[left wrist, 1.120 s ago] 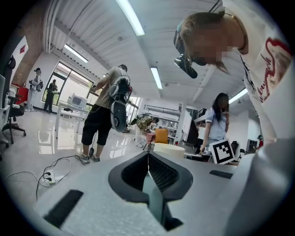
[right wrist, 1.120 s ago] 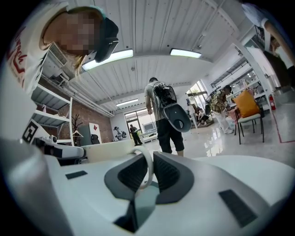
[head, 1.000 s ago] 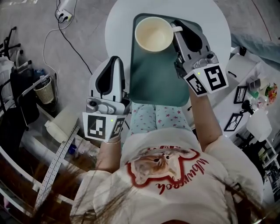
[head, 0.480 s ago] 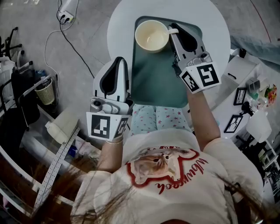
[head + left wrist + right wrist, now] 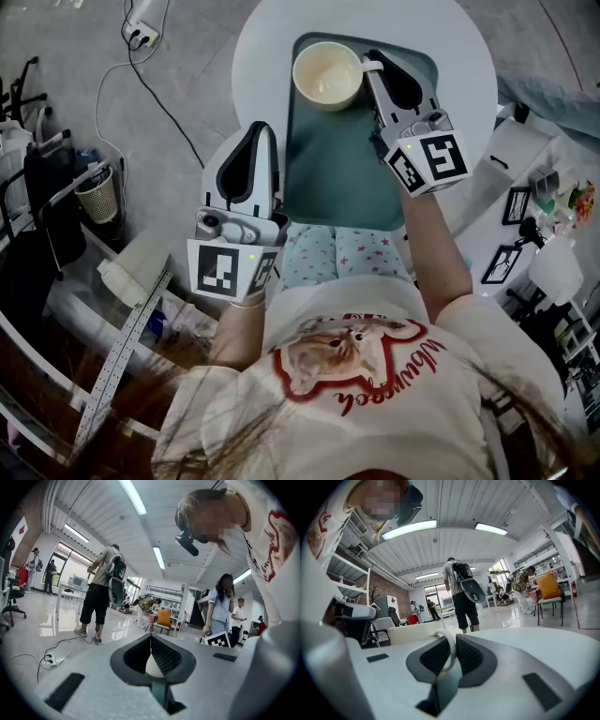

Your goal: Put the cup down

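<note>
A cream cup [image 5: 327, 75] sits upright at the far left of a green tray [image 5: 328, 159] on the round white table [image 5: 469, 56]. My right gripper [image 5: 373, 58] reaches in from the cup's right and is shut on its handle [image 5: 372, 67]. In the right gripper view the handle's loop [image 5: 449, 652] is pinched between the jaws of the right gripper [image 5: 453, 641], with the cup's wall [image 5: 415, 632] just beyond. My left gripper [image 5: 255, 129] hovers by the table's near-left edge, beside the tray. The left gripper [image 5: 151, 639] has its jaws shut, holding nothing.
On the floor to the left are a waste basket [image 5: 94, 195] and a cable with a power strip [image 5: 139, 33]. Frames and small clutter [image 5: 539, 192] crowd the right side. Several people [image 5: 101, 592] stand in the room beyond.
The right gripper has lowered the cup toward the tray and shifted it slightly right; it looks smaller than a second ago. The left gripper drifted a little forward and right.
</note>
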### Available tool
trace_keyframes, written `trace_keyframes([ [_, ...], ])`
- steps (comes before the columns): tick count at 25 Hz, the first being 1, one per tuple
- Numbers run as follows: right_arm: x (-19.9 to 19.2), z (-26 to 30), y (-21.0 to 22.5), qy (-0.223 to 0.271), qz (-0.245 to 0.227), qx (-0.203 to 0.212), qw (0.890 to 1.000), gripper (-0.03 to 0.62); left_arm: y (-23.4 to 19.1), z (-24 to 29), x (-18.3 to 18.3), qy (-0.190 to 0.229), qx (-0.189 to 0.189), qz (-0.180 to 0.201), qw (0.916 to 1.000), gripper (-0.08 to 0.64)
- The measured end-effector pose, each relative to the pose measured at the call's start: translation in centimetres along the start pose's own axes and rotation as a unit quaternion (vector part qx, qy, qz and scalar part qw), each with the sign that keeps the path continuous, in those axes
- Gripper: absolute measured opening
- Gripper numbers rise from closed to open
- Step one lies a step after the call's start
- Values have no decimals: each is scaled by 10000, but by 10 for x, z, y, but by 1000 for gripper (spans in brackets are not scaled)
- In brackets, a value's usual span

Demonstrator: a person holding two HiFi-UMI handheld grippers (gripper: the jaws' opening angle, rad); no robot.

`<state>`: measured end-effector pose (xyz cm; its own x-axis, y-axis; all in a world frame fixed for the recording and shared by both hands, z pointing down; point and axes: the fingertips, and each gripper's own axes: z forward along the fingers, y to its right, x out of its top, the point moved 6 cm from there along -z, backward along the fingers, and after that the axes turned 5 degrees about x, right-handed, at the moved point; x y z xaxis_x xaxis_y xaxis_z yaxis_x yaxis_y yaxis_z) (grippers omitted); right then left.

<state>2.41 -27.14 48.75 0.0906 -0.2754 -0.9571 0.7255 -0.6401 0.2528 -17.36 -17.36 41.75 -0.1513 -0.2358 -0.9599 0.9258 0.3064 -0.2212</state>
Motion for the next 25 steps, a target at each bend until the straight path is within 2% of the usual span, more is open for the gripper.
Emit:
trace_keyframes([
  [19, -11, -6, -4, -220, -130, -160, 9995, 54, 7, 12, 3, 17, -140, -33, 9999, 14],
  [25, -13, -9, -6, -261, -80, -242, 9993, 54, 14, 16, 9, -26, -212, -164, 9996, 14],
])
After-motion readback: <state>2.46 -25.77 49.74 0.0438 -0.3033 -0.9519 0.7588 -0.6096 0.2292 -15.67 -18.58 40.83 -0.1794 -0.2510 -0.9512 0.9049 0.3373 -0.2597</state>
